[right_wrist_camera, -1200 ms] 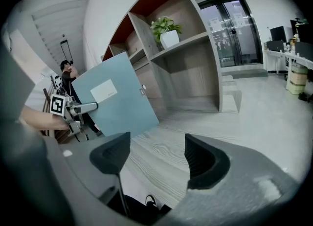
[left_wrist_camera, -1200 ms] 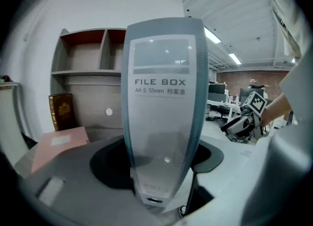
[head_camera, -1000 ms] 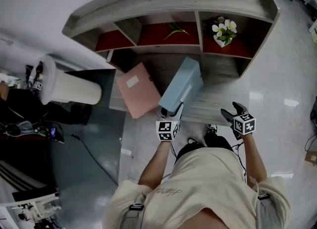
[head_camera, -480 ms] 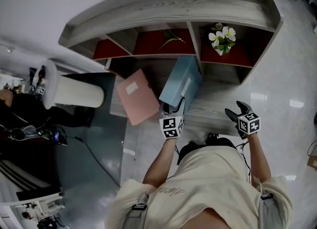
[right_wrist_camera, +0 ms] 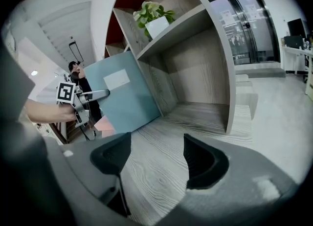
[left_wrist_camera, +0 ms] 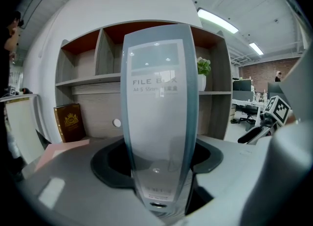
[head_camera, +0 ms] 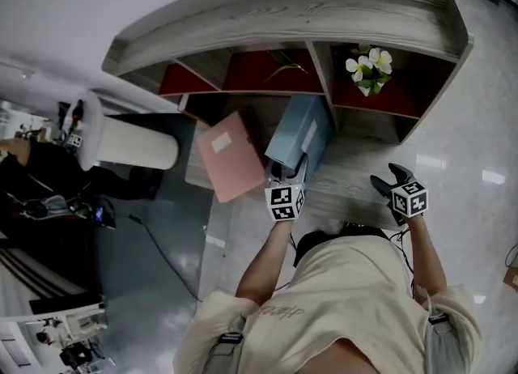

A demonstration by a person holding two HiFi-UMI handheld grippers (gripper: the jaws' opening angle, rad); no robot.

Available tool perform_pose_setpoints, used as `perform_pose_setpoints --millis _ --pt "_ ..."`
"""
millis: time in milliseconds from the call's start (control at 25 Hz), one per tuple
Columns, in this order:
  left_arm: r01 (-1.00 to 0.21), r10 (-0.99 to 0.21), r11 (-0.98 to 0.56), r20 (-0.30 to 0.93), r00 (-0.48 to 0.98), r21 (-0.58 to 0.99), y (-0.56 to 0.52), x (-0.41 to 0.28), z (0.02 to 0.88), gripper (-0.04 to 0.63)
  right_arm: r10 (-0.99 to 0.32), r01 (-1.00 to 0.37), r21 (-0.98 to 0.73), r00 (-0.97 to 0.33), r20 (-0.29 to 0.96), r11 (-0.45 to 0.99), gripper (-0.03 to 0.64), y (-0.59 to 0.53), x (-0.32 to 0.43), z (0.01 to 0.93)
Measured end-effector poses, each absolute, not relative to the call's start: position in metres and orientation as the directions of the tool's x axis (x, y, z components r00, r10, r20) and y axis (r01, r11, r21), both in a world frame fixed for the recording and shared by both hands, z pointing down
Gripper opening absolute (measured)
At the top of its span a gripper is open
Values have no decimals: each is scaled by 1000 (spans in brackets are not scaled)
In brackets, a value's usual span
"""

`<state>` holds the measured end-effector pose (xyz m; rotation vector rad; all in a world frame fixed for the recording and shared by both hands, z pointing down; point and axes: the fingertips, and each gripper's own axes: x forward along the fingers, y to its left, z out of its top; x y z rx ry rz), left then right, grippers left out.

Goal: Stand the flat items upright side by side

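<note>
A pale blue file box (head_camera: 299,133) stands tilted on the wooden ledge (head_camera: 356,172) of the shelf unit, with my left gripper (head_camera: 288,176) shut on its near spine. In the left gripper view the box spine (left_wrist_camera: 159,117) fills the middle between the pads of my left gripper (left_wrist_camera: 159,157). A pink folder (head_camera: 229,155) lies flat to the box's left. My right gripper (head_camera: 389,180) hovers open over the ledge at the right, nothing between its fingers. From the right gripper view, past my right gripper (right_wrist_camera: 159,157), the blue box (right_wrist_camera: 122,93) leans toward the left gripper (right_wrist_camera: 93,95).
The shelf unit (head_camera: 283,8) has red-backed upper compartments; one holds a white potted plant (head_camera: 369,65). A brown book (left_wrist_camera: 71,122) stands at the lower left. A white cylinder (head_camera: 133,142) and a cable on the floor lie to the left. An upright divider (right_wrist_camera: 222,63) bounds the lower bay.
My left gripper has carried the blue box a little further in toward the shelf. My right gripper has drifted slightly and stays open.
</note>
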<state>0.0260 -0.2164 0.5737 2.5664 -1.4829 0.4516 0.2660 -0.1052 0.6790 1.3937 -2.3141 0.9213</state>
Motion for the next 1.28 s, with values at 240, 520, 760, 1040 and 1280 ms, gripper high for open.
perform_pose_setpoints --millis 240,520,760,1040,1280 --pt "-865 -806 -501 354 474 16 -223 47 584 316 -687 -865 -382 -493 534 325 334 -108 269 680" --pt "-867 -797 -496 375 473 40 -239 73 585 307 -680 -868 -400 -484 551 294 333 -99 280 692" --pt "-879 -800 -475 394 452 45 -247 93 583 307 -677 -864 -415 -489 550 286 328 -100 280 698" --pt "-870 -793 -492 389 469 47 -248 97 584 307 -674 -860 -424 -494 549 284 328 -110 285 702" --pt "-848 -767 -527 401 501 50 -248 101 584 321 -662 -849 -429 -516 543 310 328 -115 278 698"
